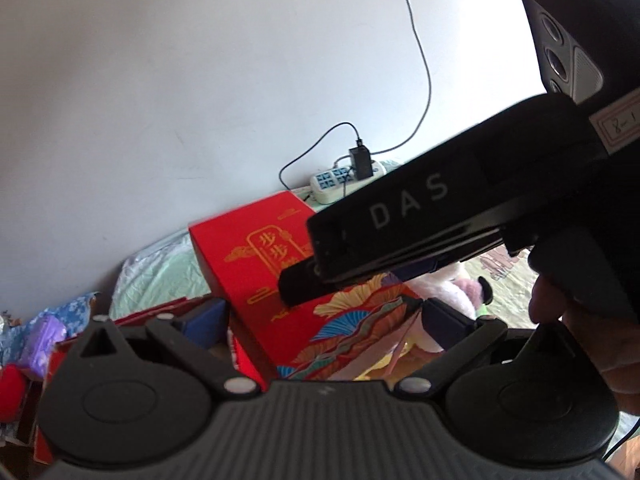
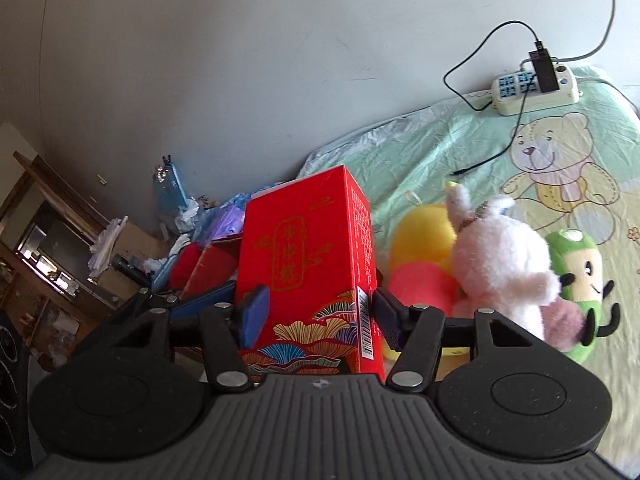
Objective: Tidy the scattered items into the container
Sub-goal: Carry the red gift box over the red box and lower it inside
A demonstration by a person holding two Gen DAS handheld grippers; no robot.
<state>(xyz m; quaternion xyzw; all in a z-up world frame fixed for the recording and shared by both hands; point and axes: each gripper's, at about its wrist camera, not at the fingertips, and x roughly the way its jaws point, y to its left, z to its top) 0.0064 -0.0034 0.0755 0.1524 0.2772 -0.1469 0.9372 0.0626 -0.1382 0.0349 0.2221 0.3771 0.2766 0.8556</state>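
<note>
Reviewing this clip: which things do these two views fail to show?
- Left wrist view: the right gripper's body covers the red box's right side and most of the white plush.
- Right wrist view: the red box hides whether the fingers touch it.
- Right wrist view: the yellow plush is partly behind the white plush.
- Container: not identifiable.

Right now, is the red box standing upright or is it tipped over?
Upright. In the right wrist view the red box stands on its short end, top face uppermost, between the right gripper's blue pads.
</note>
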